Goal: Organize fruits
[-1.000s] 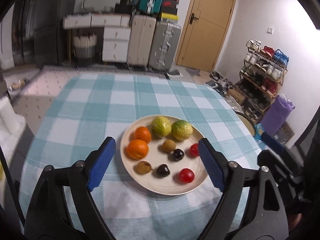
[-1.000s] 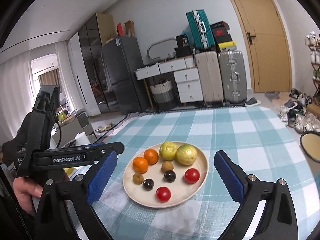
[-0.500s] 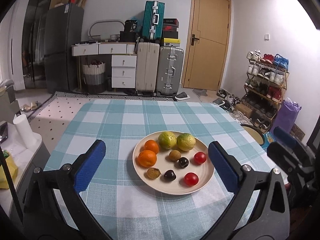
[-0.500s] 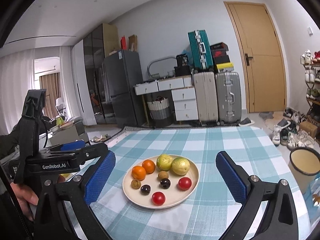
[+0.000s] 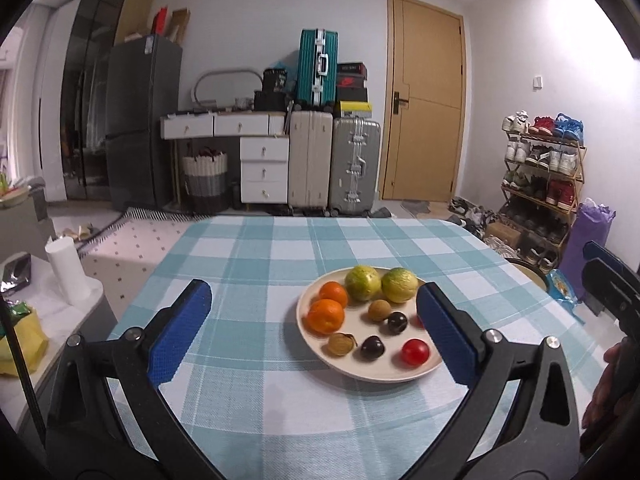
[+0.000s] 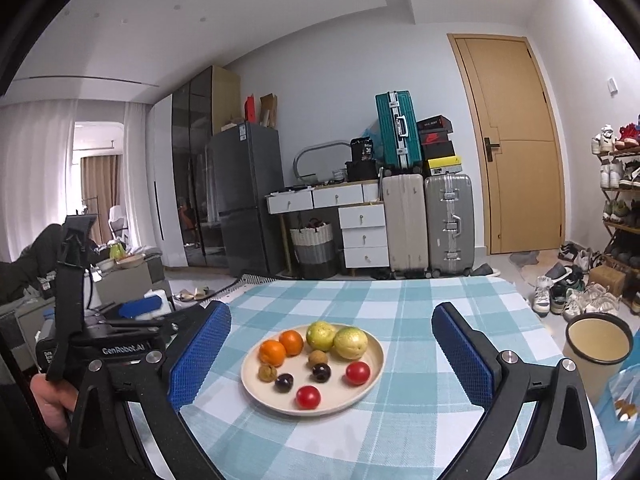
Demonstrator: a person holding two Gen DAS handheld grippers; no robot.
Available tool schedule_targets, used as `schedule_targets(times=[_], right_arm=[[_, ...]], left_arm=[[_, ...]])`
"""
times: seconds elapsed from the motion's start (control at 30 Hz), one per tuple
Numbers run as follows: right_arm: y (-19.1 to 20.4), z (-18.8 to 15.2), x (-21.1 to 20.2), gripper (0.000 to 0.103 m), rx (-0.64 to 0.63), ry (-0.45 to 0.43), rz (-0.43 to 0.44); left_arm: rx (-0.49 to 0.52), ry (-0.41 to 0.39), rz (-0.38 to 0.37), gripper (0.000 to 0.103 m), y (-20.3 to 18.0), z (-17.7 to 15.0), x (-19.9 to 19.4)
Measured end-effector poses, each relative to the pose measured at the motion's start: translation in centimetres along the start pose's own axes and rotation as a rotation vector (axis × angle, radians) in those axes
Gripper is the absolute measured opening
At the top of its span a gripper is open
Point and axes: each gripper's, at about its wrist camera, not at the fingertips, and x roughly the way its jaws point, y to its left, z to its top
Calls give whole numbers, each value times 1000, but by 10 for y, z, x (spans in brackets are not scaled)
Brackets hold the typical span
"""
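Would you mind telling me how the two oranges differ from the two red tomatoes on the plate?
The oranges are orange and larger; the tomatoes are red, glossy and smaller. The oranges touch each other at the plate's left side; the tomatoes lie apart toward its right and front. Both pairs are round and rest loose on the plate, gripped by nothing.

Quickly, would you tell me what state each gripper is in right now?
Left gripper: open, holding nothing.
Right gripper: open, holding nothing.
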Motion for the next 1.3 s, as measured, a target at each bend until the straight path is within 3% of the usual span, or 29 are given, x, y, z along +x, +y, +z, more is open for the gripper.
schedule_targets(times=[0.23, 0.67, 0.87, 1.3], right_arm=[[-2, -22, 3, 103, -40, 32, -56], [-7, -41, 6, 103, -73, 55, -67], [-4, -44, 25, 103, -86, 147, -84], [-5, -44, 25, 103, -94, 132, -77]], left_arm=[[-63, 1, 6, 102, 18, -17, 7], [-25, -4, 38, 102, 18, -35, 15], [45, -28, 36, 102, 3, -36, 12], [39, -29, 42, 102, 4, -36, 13]])
